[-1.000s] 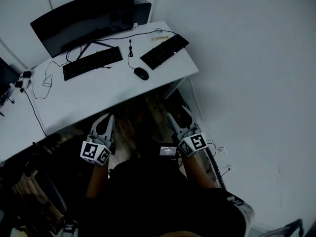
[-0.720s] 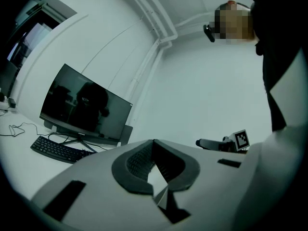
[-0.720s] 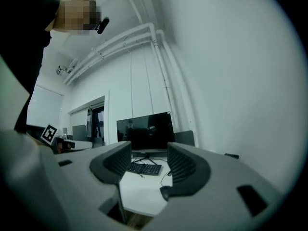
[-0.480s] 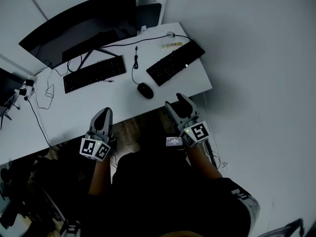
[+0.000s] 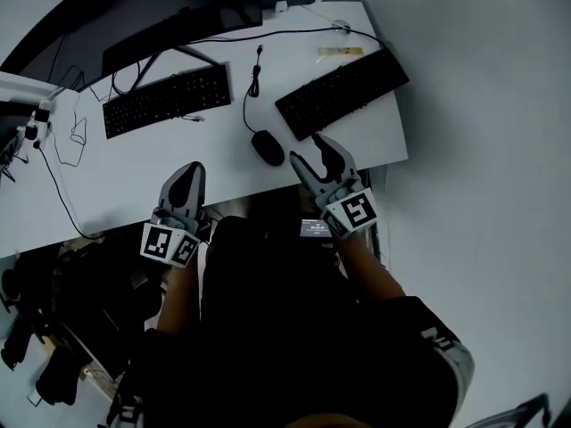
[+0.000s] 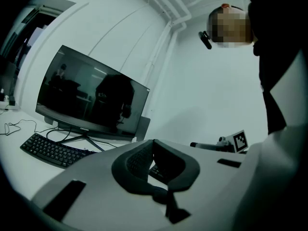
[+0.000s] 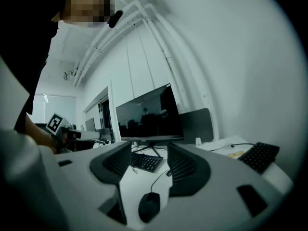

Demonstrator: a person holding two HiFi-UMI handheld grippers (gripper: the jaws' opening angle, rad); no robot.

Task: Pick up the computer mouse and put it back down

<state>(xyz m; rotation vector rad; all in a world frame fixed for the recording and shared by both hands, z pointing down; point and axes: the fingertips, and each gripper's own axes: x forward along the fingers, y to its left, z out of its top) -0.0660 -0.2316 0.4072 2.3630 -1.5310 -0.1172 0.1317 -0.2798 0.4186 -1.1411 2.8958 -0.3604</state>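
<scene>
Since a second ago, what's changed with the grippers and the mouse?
Both grippers advanced from over the floor to the desk edge. The right gripper, jaws open, now sits just short of the mouse. Nothing was taken or released. The mouse stayed put, and the left gripper is shut as before.

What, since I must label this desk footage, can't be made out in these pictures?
- Monitor: top cut off by the head view's upper edge.
- Yellowish item beside the right keyboard: too small to identify, head view.
- Mouse: absent from the left gripper view; the left claw and its body fill the foreground.
- Clutter under the desk: too dark, head view.
</scene>
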